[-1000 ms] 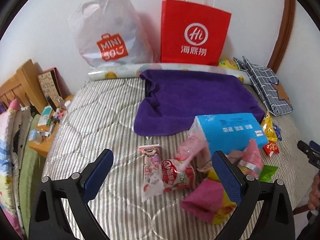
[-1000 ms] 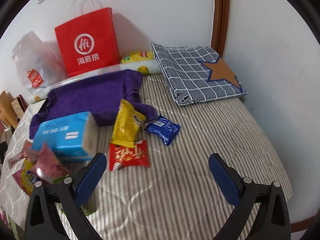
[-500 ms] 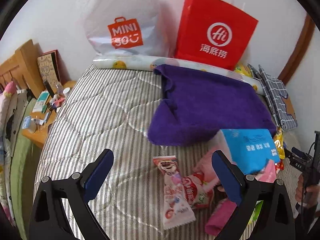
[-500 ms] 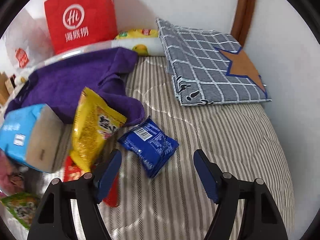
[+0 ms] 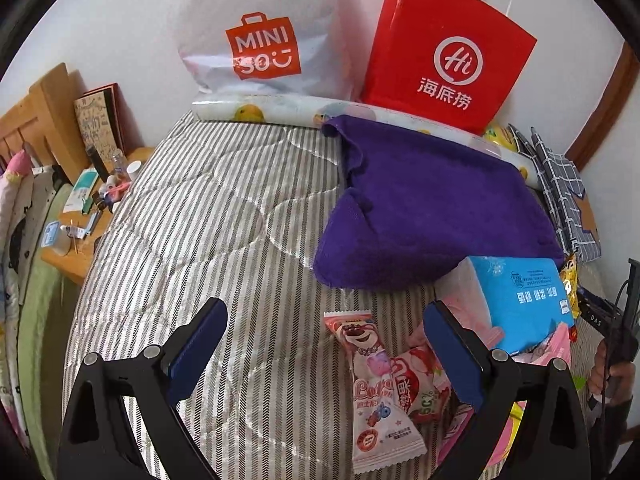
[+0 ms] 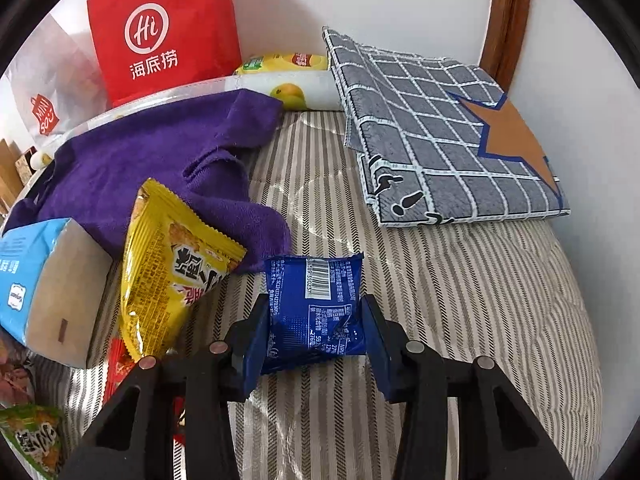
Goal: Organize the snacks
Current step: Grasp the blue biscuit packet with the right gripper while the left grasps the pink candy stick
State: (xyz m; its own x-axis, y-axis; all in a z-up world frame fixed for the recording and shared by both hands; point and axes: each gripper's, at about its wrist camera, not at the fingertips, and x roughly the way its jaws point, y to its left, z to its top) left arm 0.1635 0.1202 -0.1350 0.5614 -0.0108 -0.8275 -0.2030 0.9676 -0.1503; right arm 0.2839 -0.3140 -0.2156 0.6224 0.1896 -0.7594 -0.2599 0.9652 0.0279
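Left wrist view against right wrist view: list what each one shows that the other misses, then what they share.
Only the left wrist view shows the pink bear snack packet, the wooden side table with its clutter, and the left gripper, open over bare quilt.

Only the right wrist view shows the right gripper, its jaws closing with the blue snack packet between them, and the green packet.

Both show the red paper bag, the white plastic bag, the purple towel, the blue tissue pack and the grey checked cloth.
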